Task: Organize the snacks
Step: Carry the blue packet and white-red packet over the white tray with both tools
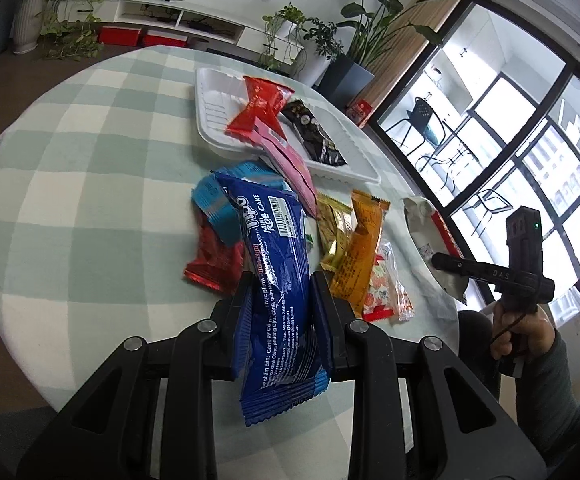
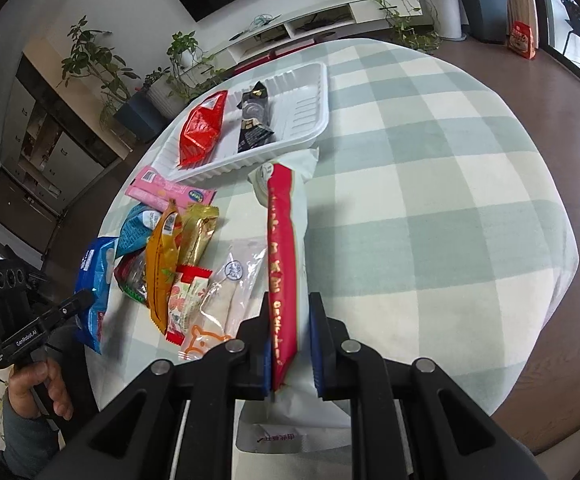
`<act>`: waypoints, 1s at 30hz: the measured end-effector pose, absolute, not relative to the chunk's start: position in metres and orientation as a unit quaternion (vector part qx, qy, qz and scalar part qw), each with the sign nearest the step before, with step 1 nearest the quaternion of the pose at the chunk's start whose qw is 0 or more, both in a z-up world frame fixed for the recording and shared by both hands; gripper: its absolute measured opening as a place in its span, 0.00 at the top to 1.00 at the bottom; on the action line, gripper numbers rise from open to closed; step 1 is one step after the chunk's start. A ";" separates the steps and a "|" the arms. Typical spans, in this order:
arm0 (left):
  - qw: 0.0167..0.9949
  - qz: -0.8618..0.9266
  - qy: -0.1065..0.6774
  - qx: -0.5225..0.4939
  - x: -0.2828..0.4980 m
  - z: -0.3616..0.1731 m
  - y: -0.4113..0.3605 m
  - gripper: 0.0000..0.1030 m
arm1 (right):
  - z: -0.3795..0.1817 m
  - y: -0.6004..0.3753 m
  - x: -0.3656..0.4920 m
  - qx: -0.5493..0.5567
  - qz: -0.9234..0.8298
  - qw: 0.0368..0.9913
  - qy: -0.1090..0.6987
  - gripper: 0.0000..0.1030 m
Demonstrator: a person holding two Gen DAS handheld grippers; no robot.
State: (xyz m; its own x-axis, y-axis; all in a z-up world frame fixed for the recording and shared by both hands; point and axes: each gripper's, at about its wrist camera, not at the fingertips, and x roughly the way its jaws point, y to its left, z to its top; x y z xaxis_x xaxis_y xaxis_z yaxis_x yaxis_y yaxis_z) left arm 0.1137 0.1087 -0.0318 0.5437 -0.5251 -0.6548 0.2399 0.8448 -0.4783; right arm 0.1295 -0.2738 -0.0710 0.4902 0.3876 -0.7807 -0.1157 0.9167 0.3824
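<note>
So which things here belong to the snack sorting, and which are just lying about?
Part of the job:
- blue roll cake packet, in the left gripper
- white and red packet, in the right gripper
- white tray, holding a red packet and a black packet
- loose pile of snacks on the table

Just lying about:
- potted plants
- TV shelf
- red bag on the floor

Both wrist fisheyes ride just behind their jaws, angled steeply down at the checked surface (image 1: pixel 89 168) from close range, left view facing the window side, right view the TV wall; both share the white tray (image 1: pixel 209 92) and the snack pile (image 2: pixel 169 264).
</note>
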 end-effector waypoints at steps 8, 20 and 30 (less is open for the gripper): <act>0.890 -0.195 0.385 -0.148 0.163 0.013 0.144 0.75 | -0.040 -0.305 0.161 0.156 0.125 0.871 0.449 0.84; 0.902 -0.208 0.367 -0.090 0.274 0.064 0.119 0.75 | 0.019 -0.285 0.247 0.132 0.142 0.895 0.403 0.84; 0.885 -0.238 0.393 -0.073 0.337 0.058 0.075 0.75 | 0.018 -0.230 0.306 0.114 0.181 0.886 0.411 0.84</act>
State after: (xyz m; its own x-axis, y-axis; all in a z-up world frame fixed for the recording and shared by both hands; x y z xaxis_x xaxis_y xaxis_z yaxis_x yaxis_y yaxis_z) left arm 0.3371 0.0746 0.0585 0.5784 -0.4785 -0.6606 0.3646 0.8761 -0.3154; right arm 0.3060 -0.2295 0.0182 0.5964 0.4151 -0.6870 -0.2278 0.9082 0.3510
